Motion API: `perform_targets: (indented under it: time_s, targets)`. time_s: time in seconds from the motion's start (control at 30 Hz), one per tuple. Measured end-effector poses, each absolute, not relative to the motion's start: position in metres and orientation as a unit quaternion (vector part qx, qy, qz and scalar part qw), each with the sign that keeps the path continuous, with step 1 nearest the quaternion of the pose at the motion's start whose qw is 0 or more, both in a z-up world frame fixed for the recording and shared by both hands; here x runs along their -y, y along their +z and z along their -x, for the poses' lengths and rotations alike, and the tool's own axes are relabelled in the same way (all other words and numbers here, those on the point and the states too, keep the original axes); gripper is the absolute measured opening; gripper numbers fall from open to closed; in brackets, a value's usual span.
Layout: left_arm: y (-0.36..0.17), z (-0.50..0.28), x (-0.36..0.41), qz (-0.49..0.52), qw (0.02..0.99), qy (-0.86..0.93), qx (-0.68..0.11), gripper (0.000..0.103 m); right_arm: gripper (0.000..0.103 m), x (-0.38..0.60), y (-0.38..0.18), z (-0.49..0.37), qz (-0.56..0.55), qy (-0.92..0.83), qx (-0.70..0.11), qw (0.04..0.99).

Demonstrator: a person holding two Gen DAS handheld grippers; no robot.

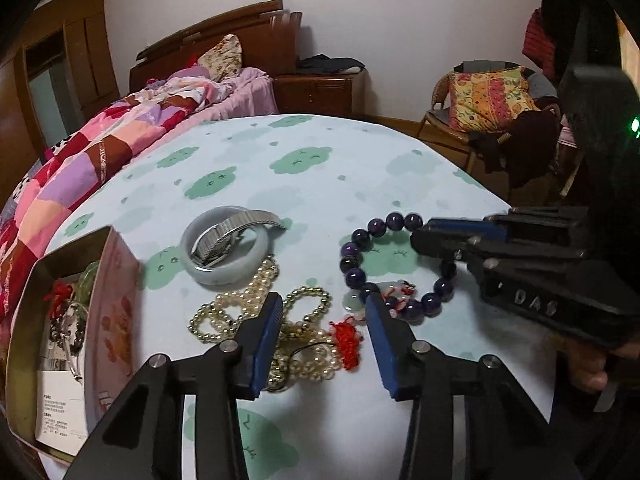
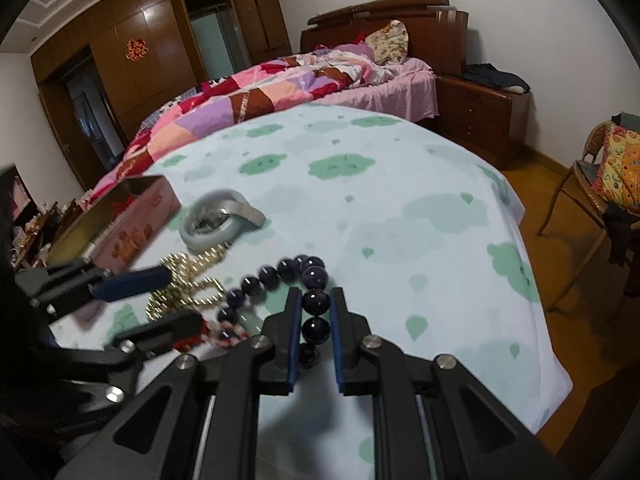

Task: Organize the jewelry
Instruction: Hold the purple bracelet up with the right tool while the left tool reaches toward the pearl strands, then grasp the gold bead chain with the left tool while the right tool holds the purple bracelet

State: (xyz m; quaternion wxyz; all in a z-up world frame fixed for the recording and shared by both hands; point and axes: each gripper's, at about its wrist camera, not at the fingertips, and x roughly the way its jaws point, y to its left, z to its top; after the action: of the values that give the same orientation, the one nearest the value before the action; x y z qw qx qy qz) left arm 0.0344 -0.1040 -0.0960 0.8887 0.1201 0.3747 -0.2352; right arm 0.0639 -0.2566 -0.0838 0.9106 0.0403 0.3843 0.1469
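A purple bead bracelet [image 1: 356, 258] lies on the cloud-print tablecloth [image 1: 304, 168]. My right gripper [image 2: 315, 300] is shut on the bracelet's beads [image 2: 315, 301]; in the left wrist view it [image 1: 424, 236] reaches in from the right. My left gripper [image 1: 323, 306] is open, low over a pearl necklace [image 1: 256, 312] and a red knot charm [image 1: 348, 340]. In the right wrist view it [image 2: 176, 300] is at the left. A jade bangle [image 1: 224, 260] with a metal watch [image 1: 232, 232] on it lies behind the pearls.
An open pink tin box [image 1: 68, 344] holding jewelry and a paper stands at the table's left edge; it also shows in the right wrist view [image 2: 120, 220]. A bed [image 1: 120, 132] lies behind the table, a chair with cushions [image 1: 492, 100] at the right.
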Motion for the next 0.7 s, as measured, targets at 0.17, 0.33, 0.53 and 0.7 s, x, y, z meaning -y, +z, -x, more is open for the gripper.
perform_targets:
  time_s: [0.17,0.33,0.53,0.7]
  targets:
    - [-0.102,-0.041,0.105,-0.107,0.876,-0.252,-0.398,0.039,0.016,0.262,-0.089,-0.059,-0.044,0.142,-0.389,0.909]
    - [-0.106,-0.041,0.111,-0.111,0.863,-0.270,-0.412,0.012,0.021,0.261,-0.090,-0.057,-0.048,0.144,-0.387,0.909]
    - [-0.106,-0.045,0.104,-0.084,0.863,-0.271,-0.418,0.000,0.022,0.260,-0.090,-0.055,-0.050,0.143,-0.385,0.910]
    - [-0.103,-0.045,0.097,-0.070,0.866,-0.271,-0.414,0.000,0.022,0.259,-0.090,-0.055,-0.047,0.142,-0.385,0.911]
